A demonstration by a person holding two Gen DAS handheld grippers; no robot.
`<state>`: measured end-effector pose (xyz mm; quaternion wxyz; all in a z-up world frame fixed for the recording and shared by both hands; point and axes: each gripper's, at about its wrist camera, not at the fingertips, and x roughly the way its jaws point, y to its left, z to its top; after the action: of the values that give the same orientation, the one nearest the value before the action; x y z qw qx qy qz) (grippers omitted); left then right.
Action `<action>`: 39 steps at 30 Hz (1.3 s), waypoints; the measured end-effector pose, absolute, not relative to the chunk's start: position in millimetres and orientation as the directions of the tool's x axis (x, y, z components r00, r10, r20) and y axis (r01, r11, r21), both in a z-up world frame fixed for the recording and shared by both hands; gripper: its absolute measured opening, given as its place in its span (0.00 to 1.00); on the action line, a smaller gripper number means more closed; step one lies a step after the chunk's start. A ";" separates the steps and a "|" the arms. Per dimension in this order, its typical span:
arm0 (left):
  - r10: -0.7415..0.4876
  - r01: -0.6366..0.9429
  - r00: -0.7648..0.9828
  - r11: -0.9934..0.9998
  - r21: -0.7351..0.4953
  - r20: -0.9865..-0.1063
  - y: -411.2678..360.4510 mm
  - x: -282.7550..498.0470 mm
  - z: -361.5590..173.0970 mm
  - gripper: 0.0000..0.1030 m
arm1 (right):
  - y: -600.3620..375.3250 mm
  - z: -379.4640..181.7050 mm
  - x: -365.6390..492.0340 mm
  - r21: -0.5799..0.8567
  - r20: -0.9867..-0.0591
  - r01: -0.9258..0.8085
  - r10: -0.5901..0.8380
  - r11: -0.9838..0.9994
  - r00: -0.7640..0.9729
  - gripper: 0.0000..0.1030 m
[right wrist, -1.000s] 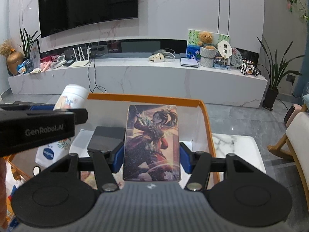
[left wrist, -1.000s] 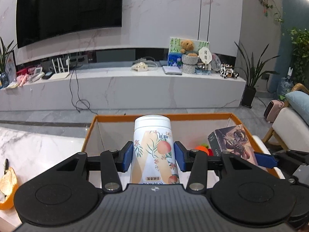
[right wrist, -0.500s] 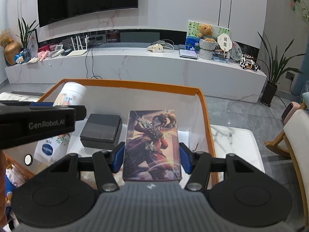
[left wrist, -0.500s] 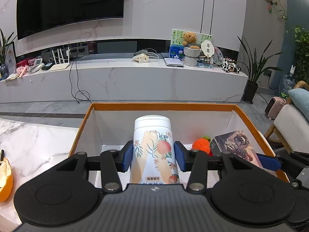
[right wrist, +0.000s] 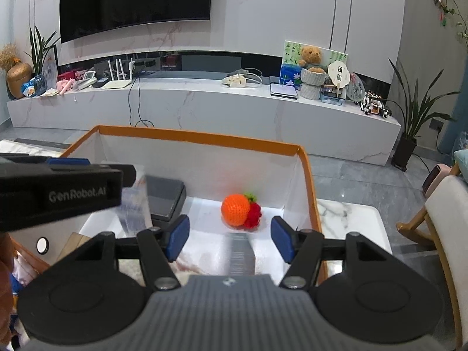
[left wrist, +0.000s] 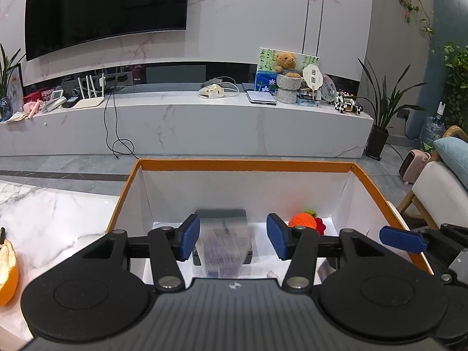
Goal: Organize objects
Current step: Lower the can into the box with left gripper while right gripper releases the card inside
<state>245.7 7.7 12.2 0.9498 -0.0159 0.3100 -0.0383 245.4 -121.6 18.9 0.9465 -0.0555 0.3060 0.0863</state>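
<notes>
An orange-rimmed white box (left wrist: 242, 165) (right wrist: 204, 139) stands on the marble table. My left gripper (left wrist: 233, 240) is open above it; a motion-blurred white canister (left wrist: 225, 253) drops below its blue pads, also blurred in the right wrist view (right wrist: 133, 201). My right gripper (right wrist: 229, 241) is open; a blurred picture box (right wrist: 241, 254) falls beneath it. Inside the box lie a dark grey box (right wrist: 165, 196) (left wrist: 220, 215) and an orange crocheted fruit (right wrist: 235, 209) (left wrist: 301, 220) with red berries.
An orange peel (left wrist: 8, 269) lies on the marble table at left. A cream chair (right wrist: 447, 234) stands at right. A long white TV bench (left wrist: 187, 122) with clutter runs across the back, plants (right wrist: 415, 117) at its right end.
Both grippers opened. The canister left the left gripper and the picture box left the right gripper; both drop, blurred, into the box.
</notes>
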 end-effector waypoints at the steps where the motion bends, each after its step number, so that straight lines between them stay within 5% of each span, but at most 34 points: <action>1: -0.085 0.066 0.804 0.996 -0.054 -0.589 6.7 245.5 12.3 0.58 | -121.6 19.5 245.4 -0.054 -0.588 -0.197 0.129 0.979 0.798 0.62; 39: -0.082 0.098 0.848 0.995 0.003 -0.524 41.3 188.0 46.2 0.58 | -128.8 51.1 216.0 -0.069 -0.545 -0.234 0.160 0.970 0.823 0.64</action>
<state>188.0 41.3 46.2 0.9610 0.0147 0.2720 -0.0469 216.0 -128.8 51.1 0.9524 -0.0666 0.2791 0.1033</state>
